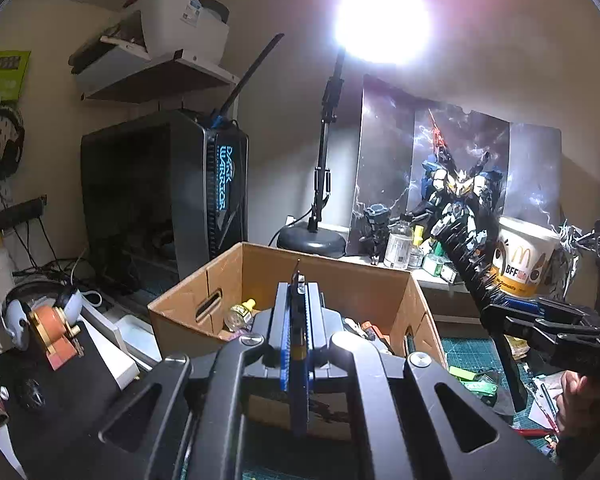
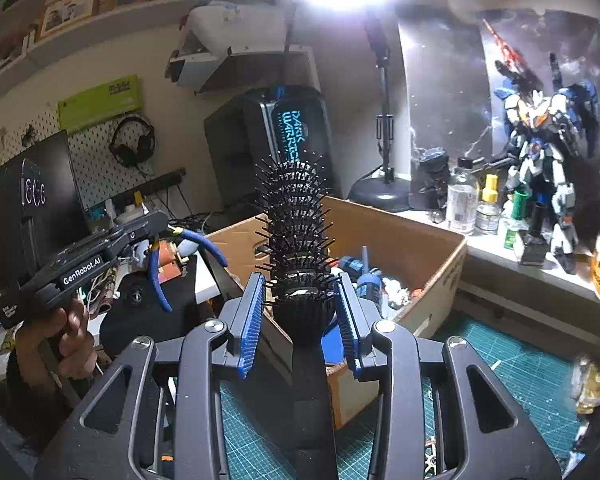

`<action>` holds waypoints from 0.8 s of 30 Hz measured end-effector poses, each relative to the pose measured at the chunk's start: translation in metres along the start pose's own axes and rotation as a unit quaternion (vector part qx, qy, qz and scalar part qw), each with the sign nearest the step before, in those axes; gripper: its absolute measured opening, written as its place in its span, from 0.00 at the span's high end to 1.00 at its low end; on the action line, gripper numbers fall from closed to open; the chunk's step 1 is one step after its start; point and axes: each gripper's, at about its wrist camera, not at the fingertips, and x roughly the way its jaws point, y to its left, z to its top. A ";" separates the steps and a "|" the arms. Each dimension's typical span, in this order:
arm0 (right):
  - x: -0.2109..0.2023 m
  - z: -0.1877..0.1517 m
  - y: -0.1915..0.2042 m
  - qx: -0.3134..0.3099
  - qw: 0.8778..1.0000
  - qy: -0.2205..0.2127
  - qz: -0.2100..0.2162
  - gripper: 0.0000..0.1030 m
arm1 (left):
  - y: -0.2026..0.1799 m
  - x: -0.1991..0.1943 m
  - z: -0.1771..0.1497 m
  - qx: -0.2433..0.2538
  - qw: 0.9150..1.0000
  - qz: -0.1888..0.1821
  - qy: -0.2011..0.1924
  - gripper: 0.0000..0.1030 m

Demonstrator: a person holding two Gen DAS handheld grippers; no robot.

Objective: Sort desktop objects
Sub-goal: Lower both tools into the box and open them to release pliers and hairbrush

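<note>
The open brown cardboard box (image 2: 432, 236) stands on the table, on a green gridded cutting mat (image 2: 520, 368), and serves as the collecting bin: small bottles, blue parts and other bits already lie inside it. Both tools hang above or just beside its rim, which fits a moment of carrying things to the box, though whether each is about to be dropped in or has just been lifted out cannot be settled from here.

The black round hairbrush with stiff bristles (image 2: 296, 224) stands nearly upright in the right claw (image 2: 300, 312). The blue-padded fingers (image 2: 250, 320) sit on either side of the brush's dark neck, pinching it where the handle meets the bristle head; gripping there probably keeps the long brush from swinging. In the left wrist view the same brush slants in from the right edge, near the box's right wall.

The blue-handled pliers (image 2: 160, 268) hang from the left claw (image 1: 299, 280), which is pressed together on the jaws end so the curved handles dangle downward, near the box's left side. A hand (image 2: 70, 332) grips that tool's trigger below.
</note>
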 end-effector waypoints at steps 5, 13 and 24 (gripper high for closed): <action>0.003 0.028 0.003 -0.021 1.000 0.004 -0.011 0.68 | 0.001 0.007 0.033 0.023 0.999 -0.025 -0.001 0.95; 0.054 0.080 -0.011 -0.036 0.998 0.053 -0.014 0.68 | 0.012 0.091 0.083 0.031 0.991 -0.059 0.112 0.94; 0.200 0.074 -0.085 0.106 0.973 0.203 0.036 0.68 | 0.008 0.228 0.060 0.086 0.962 -0.014 0.258 0.94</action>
